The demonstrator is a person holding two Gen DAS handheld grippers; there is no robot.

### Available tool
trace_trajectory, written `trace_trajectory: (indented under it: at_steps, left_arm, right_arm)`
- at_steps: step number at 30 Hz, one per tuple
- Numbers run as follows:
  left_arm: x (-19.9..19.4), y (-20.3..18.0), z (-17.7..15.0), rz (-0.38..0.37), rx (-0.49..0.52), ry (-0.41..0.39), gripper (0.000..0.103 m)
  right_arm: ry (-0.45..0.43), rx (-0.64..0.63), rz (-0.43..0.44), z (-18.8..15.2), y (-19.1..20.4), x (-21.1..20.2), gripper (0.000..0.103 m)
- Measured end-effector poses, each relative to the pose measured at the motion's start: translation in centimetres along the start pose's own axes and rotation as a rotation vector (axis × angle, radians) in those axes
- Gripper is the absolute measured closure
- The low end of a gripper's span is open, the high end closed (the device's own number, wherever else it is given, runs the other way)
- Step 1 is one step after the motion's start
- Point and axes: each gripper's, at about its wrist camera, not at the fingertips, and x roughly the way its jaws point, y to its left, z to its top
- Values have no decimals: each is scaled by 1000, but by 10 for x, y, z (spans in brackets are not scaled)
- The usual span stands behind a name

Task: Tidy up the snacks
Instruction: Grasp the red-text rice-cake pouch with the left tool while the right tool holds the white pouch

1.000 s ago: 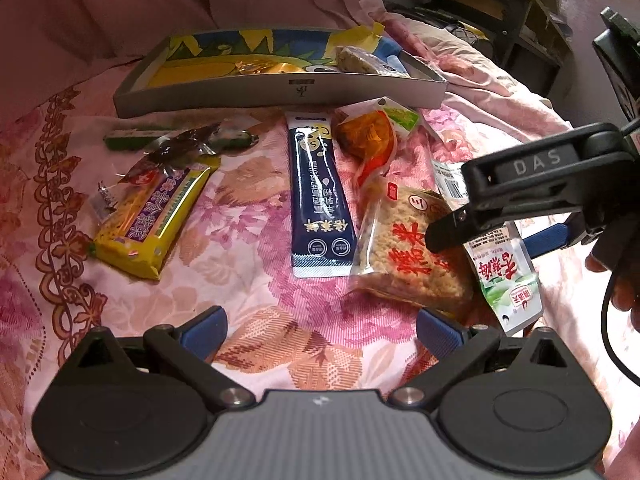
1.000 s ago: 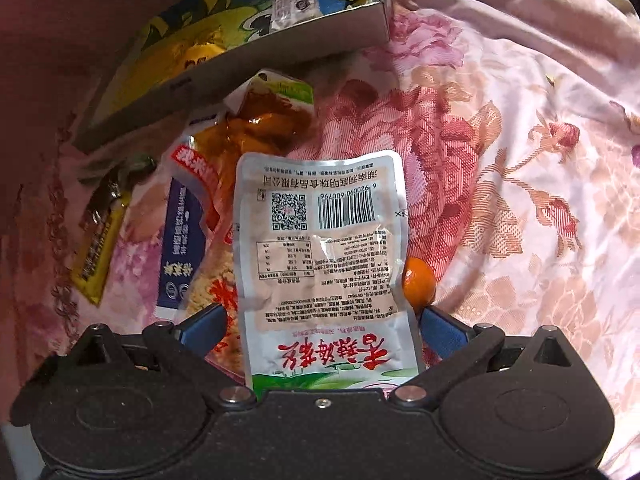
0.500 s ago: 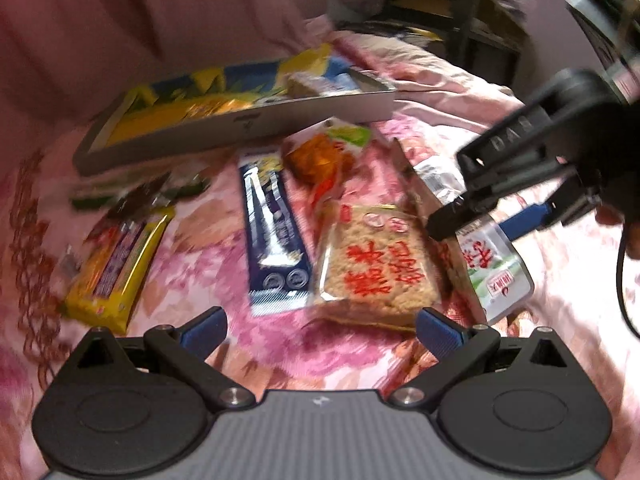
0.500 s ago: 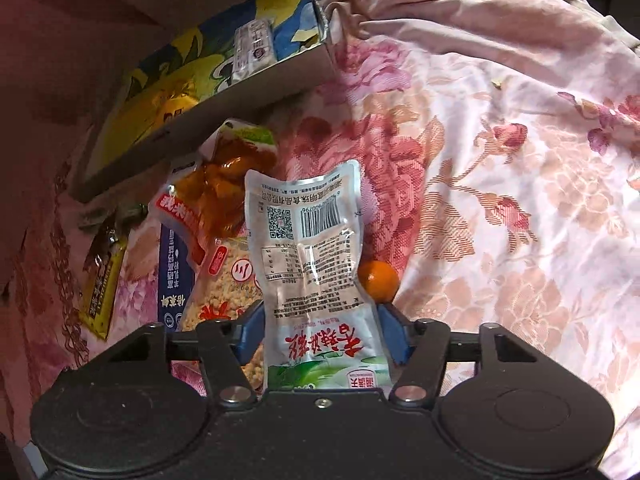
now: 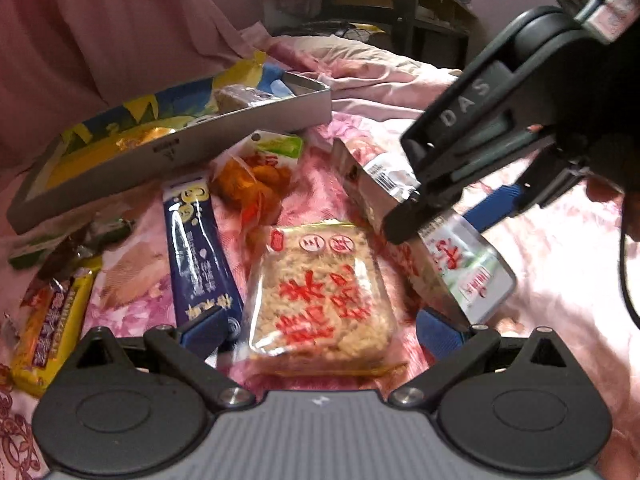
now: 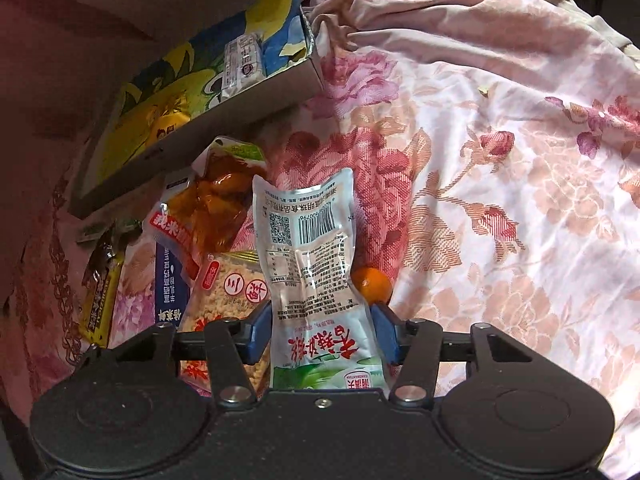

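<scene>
Far left on the flowered bedspread [image 6: 500,184] lies a yellow bar [image 5: 48,320] with a dark wrapper [image 5: 72,248] and a green one [image 5: 24,254] just beyond it. Behind them, at the far side, sits a long grey tray [image 5: 168,152] with a blue-and-yellow lining, holding a gold packet [image 5: 136,140] and a small clear-wrapped bar [image 6: 242,62]. Next rightward is a navy stick pack [image 5: 198,240], lying lengthwise, then an orange snack pouch [image 5: 256,176] with a green top. Nearer, a clear packet of rice crisp [image 5: 320,292] with red lettering lies flat between the blue pads of the left gripper [image 5: 320,330], whose jaws stand wide and hold nothing. To the right, the right gripper [image 6: 322,330] has its jaws pinched narrow on a silvery pouch [image 6: 312,248]: crinkled foil, barcode and QR code on the upper part, red characters over a green-and-white design at the gripped end. The pouch is tilted up off the bedspread, buckling at the middle. A small orange [image 6: 372,284] sits just beside it on the right.
</scene>
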Motion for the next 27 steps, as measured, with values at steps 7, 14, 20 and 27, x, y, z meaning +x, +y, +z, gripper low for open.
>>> trace_trajectory:
  at_steps: [7, 14, 20, 27]
  left_arm:
    - [5, -8, 5, 21, 101, -13, 22]
    - [0, -12, 3, 23, 111, 38, 25]
    - [-21, -2, -6, 21, 25, 117, 26]
    - [-21, -3, -8, 59, 40, 125, 22]
  right_arm:
    - [4, 1, 5, 0, 0, 2, 47]
    - [10, 4, 20, 0, -1, 3, 45]
    - [46, -23, 37, -2, 1, 8, 42]
    - [63, -64, 26, -4, 8, 13, 32]
